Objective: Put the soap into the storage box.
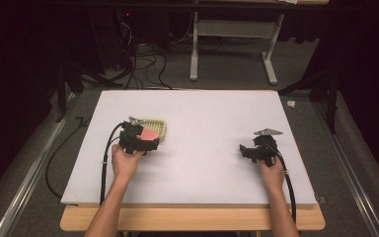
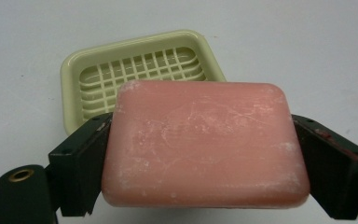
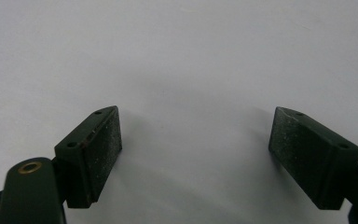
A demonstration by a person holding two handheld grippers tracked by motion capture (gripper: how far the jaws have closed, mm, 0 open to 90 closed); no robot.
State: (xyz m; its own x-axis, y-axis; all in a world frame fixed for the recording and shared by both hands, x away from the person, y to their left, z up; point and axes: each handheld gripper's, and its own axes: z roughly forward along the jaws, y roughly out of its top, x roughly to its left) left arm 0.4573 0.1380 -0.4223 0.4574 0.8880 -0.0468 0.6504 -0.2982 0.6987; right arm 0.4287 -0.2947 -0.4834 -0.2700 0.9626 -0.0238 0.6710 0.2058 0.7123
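High view first, from my remote seat: my forearms come in over the near edge of the white bench (image 1: pixel 202 113), one hand on each tool. My left tongs (image 1: pixel 145 142) sit toward the left edge, about midway between near and far edges, clenched on a pink soap bar (image 2: pixel 205 144). My left gripper view has the bar pinched at its two short ends between the black jaws, lifted just in front of a pale yellow soap dish (image 2: pixel 98 60) (slatted grid floor, lying flat on the bench). Beyond the bar, the dish's near rim is hidden by it. My right tongs (image 1: pixel 249 149) rest toward the right edge, jaws spread wide with bare bench between them.
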